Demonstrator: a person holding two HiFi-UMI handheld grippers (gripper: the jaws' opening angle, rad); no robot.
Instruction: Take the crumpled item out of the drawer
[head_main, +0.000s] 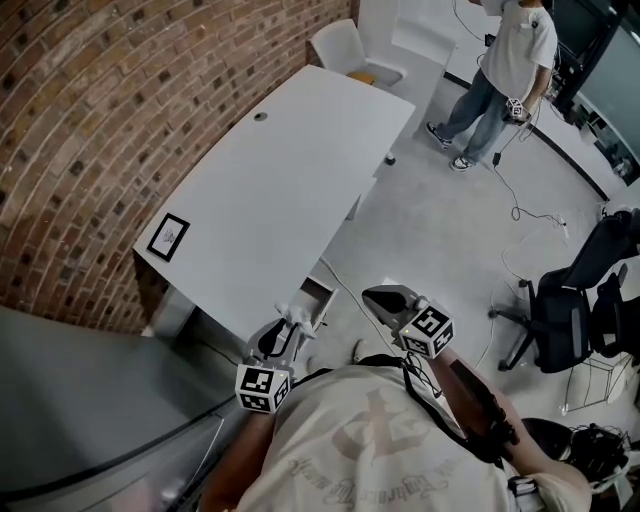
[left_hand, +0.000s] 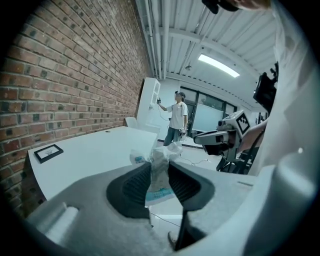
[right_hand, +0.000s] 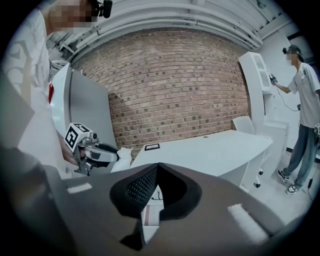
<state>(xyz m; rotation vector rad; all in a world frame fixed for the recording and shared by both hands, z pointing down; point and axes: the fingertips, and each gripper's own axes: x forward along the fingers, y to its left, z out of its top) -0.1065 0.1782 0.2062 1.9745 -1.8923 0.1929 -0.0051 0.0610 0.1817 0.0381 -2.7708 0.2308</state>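
At the near edge of the white desk (head_main: 280, 170), the left gripper (left_hand: 160, 172) has its jaws pinched tight on the crumpled plastic wrapper (left_hand: 161, 167). The wrapper hangs in the air, lifted clear of the open drawer (head_main: 318, 293), which juts out under the desk's near right corner, just to the right of the catch. It's clear film with a bit of blue print, bunched into a wad, and I'd judge it feather-light, soft and crinkly. It's likely a touch slick too, the kind of thing that squashes rather than breaks and could slide out of a loose pinch. The best hold looks like the one it has now, across the thick bunched middle, with loose tails poking out past the tips and below the pads. Over to the right, the right gripper (right_hand: 157, 167) has its jaws brought together on nothing, held apart from its partner. Now the count: one wrapper, one open drawer, two grippers and one desk. There's one framed picture (head_main: 168, 237) on the desk's left end. There are two chairs, a white chair (head_main: 345, 45) at the far end and a black office chair (head_main: 565, 310) on the right. One other person (head_main: 505, 70) stands far off.
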